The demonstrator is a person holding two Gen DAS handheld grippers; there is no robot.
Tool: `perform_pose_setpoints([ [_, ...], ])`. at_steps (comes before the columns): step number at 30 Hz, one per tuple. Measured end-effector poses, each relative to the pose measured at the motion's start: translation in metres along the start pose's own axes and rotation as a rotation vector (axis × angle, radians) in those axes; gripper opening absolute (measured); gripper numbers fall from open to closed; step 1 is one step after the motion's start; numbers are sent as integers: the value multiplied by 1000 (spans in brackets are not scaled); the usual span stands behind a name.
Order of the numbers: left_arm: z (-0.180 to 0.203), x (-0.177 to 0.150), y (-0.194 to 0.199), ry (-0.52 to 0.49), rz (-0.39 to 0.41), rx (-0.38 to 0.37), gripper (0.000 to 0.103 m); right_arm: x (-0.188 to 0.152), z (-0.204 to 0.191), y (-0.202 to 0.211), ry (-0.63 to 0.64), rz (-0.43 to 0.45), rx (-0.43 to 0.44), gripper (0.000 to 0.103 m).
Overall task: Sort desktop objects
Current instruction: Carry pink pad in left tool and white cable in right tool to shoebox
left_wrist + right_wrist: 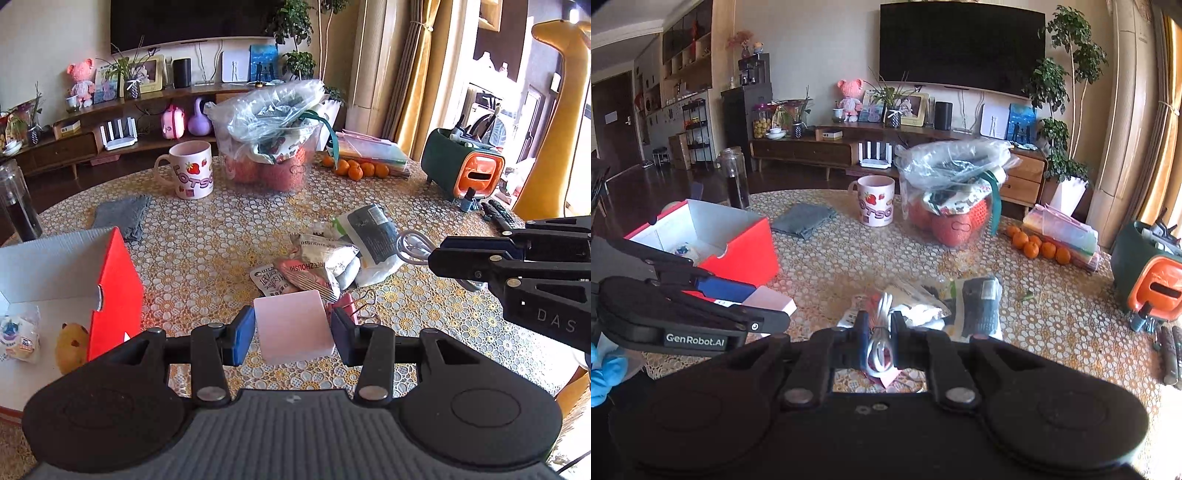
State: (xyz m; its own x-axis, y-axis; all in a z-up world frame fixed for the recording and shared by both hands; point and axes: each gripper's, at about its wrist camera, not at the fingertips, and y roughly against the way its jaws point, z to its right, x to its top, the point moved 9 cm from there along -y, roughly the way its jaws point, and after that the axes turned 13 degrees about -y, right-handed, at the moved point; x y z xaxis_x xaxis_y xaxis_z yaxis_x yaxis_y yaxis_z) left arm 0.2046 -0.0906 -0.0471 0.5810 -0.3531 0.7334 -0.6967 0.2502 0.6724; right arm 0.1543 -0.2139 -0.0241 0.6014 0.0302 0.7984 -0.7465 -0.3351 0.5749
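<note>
The left gripper holds a pale pink pad squarely between its blue pads, both pressing on the block's sides, the block raised above the patterned tablecloth. The right gripper is clamped on a coiled white cable; the loop sits in the narrow gap between the fingers, and its far end sticks out past the tips. In the left wrist view the same cable juts from the right gripper's tip over the table.

Just beyond the pink pad lies a heap of snack packets, with a pink binder clip close by the left gripper's right finger. A dark-labelled pouch rests at the heap's far edge. To the left stands an open red box with what appear to be small toys inside, though the view there is too cramped to be sure.

Farther off lie a folded grey cloth, a strawberry mug, a clear plastic bag stuffed with goods, a row of oranges and a green and orange organiser
</note>
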Motion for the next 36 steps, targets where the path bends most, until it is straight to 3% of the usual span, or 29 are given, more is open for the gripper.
perform_pose_setpoints([
  [12, -67, -13, 37, 49, 14, 57, 44, 31, -96, -14, 88, 27, 114, 11],
  [14, -80, -20, 42, 62, 12, 69, 44, 34, -114, -20, 100, 24, 135, 2],
  [21, -132, -44, 46, 114, -13, 126, 44, 37, -167, -63, 155, -13, 167, 0],
  [27, -154, -59, 49, 120, -12, 148, 44, 23, -154, -81, 142, -64, 100, 0],
  [36, -181, -59, 49, 109, -32, 181, 44, 8, -140, -75, 140, -90, 81, 0],
])
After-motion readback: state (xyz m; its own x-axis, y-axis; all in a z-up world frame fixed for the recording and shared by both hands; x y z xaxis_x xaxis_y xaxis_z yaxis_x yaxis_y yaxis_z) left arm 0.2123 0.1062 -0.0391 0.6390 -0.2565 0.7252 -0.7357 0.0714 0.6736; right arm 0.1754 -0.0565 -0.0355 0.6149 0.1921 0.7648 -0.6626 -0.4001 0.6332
